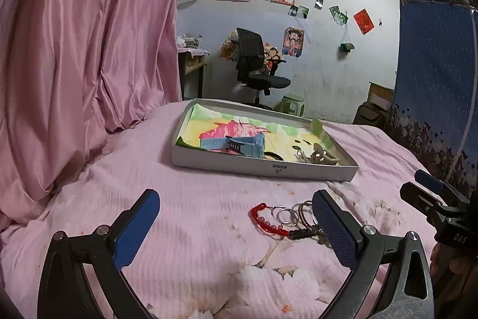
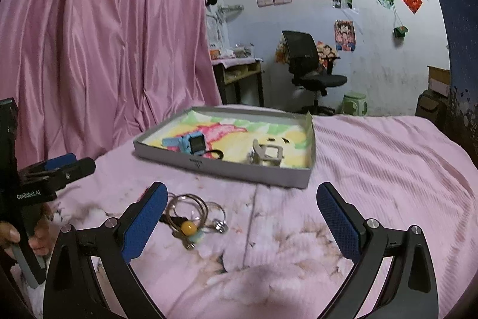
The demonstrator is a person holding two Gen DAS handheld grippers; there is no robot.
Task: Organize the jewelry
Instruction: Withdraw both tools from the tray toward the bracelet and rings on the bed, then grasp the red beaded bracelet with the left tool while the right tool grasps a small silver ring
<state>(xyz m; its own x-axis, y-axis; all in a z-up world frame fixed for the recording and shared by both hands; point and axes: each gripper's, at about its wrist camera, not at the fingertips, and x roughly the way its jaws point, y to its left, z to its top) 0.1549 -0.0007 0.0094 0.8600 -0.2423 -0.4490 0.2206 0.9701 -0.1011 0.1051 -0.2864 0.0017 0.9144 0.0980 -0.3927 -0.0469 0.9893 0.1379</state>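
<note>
Two grippers hover low over the pink bedspread (image 1: 191, 217), both with blue pads spread wide and holding nothing. Just inside the left gripper's (image 1: 236, 217) right-hand finger lies a red beaded bracelet (image 1: 266, 220) joined to a cluster of metal rings (image 2: 194, 208); from the right gripper (image 2: 242, 211) that same cluster sits by its left-hand finger, with a yellow bead (image 2: 189, 227). Ahead of both grippers rests a shallow grey box (image 1: 263, 168) holding a blue watch (image 1: 236, 144) and a beige hair clip (image 2: 267, 156).
</note>
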